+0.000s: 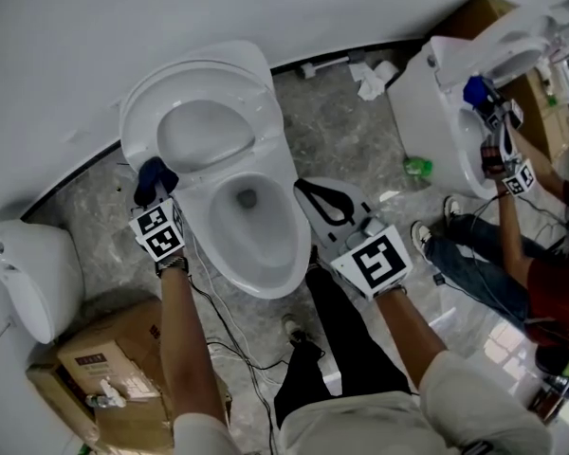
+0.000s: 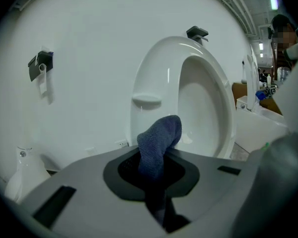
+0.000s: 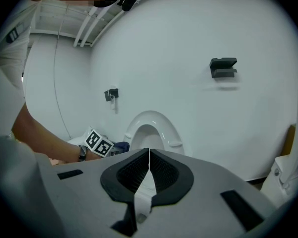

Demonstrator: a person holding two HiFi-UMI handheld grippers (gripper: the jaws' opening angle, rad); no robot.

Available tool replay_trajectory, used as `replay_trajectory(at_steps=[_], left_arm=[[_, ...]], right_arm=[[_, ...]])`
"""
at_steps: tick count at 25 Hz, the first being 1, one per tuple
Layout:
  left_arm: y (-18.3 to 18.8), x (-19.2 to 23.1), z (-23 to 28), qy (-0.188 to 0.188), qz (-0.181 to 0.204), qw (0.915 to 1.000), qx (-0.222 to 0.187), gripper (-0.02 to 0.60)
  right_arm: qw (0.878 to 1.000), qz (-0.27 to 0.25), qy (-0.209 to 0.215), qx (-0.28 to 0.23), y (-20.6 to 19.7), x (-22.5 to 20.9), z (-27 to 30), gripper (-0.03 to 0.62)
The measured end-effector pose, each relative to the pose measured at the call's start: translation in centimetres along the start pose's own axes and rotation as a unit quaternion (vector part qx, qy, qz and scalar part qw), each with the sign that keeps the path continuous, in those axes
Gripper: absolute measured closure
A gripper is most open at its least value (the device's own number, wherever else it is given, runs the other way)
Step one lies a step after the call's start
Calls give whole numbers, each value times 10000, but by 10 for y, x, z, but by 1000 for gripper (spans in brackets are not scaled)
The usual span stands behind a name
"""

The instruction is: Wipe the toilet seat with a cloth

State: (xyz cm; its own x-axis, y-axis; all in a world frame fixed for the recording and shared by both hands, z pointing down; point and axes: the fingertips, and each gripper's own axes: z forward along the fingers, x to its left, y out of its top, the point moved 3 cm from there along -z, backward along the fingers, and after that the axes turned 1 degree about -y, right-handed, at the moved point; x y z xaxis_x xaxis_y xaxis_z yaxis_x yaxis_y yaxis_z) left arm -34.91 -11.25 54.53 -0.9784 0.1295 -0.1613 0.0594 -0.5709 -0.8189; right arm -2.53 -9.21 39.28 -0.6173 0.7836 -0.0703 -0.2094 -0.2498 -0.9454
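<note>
light: bright, even, diffuse | shadows: soft, beside bracket | glare: sheen on floor | lens: gripper views fisheye, black corners | focus: head view sharp, cloth slightly soft

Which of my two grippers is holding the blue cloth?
The left gripper: its jaws are shut on the blue cloth, while the right gripper has its jaws shut on nothing.

Cloth end hidden inside left tongs
</note>
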Motion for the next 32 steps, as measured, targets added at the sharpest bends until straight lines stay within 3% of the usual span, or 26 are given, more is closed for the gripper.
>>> replay_trajectory(at_steps=[5,8,17,25,32], left_arm=[[38,0,-12,-5,374,9980,-506,545],[49,-2,-17,-29,593,9967,-552,545],[85,5,-36,137,170,9935,-1121,545],[100,4,-26,68,-58,9947,-1026,545],[141,-15,-28,-203,-167,9925,-1190,545]], right_arm=[[10000,-37,-26,-72,13,-3,4,566],[9999,-89,-59,-121,23,-4,5,566],[9999,-68,-112,-90,28,-10,5,566],[9999,-17,-136,-87,31,-19,1,566],[9995,-29,-236,-193,43,-34,-4,566]])
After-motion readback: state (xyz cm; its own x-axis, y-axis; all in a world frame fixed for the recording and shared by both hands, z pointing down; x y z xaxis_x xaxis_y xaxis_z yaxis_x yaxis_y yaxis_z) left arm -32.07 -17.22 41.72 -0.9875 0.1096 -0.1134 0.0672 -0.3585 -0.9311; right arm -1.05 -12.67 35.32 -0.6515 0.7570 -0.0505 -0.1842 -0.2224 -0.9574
